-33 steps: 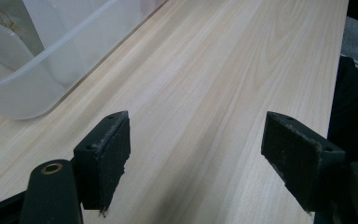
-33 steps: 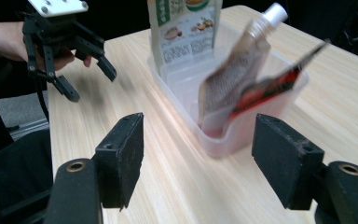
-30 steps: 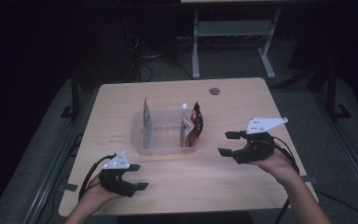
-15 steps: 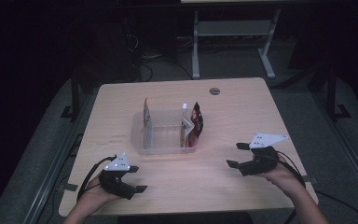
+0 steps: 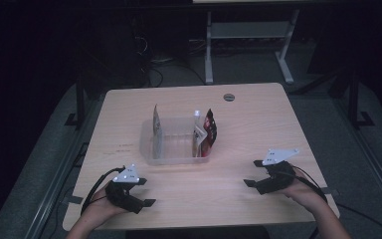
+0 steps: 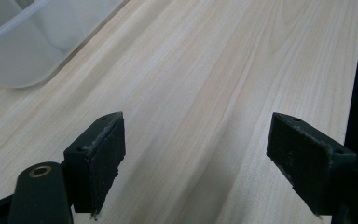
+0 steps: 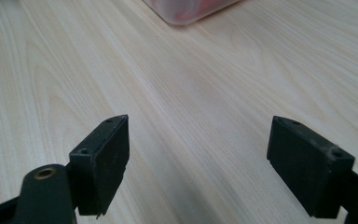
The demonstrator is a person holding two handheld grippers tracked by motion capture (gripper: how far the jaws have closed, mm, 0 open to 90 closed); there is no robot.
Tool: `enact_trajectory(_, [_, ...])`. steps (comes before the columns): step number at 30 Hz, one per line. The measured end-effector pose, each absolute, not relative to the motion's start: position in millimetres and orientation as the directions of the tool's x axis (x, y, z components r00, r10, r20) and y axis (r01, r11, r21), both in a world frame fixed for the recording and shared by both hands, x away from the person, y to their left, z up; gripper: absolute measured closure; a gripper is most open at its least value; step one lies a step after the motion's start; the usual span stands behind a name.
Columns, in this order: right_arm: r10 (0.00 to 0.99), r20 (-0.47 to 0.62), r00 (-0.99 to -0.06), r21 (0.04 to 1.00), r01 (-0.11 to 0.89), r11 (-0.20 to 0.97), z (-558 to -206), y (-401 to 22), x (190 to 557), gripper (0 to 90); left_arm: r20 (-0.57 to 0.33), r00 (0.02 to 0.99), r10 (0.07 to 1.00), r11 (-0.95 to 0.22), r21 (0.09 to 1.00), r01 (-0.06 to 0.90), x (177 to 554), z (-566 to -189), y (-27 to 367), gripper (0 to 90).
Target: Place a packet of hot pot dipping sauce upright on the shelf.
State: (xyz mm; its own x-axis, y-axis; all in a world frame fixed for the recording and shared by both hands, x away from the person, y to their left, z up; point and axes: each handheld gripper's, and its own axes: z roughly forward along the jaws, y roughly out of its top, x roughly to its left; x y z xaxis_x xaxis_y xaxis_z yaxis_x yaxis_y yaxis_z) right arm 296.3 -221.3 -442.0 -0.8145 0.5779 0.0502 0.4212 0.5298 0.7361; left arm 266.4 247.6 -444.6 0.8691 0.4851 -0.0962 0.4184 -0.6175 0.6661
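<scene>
The clear bin (image 5: 176, 144) sits mid-table, well apart from both — left gripper (image 5: 146, 191) and right gripper (image 5: 251, 174), each spread wide with nothing between, just opened, near the table (image 5: 258, 119) front edge — bare wood between.

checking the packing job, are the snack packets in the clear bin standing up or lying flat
Standing up. In the high view, the packets rise on edge above the rim of the clear bin, one at its left end, the others at its right.

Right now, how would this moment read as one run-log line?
left gripper: open, empty | right gripper: open, empty | clear bin: packets upright inside | table: both grippers near front edge
</scene>
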Motion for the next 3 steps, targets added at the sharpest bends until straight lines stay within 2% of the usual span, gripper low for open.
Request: enact_trajectory(3, [0.578,0.049,-0.814,0.738,0.42,0.529,-442.0,-221.5,296.9,19.9,-0.088,0.87,0.485,-0.627,0.659,0.416,266.9,-445.0,248.1,19.0])
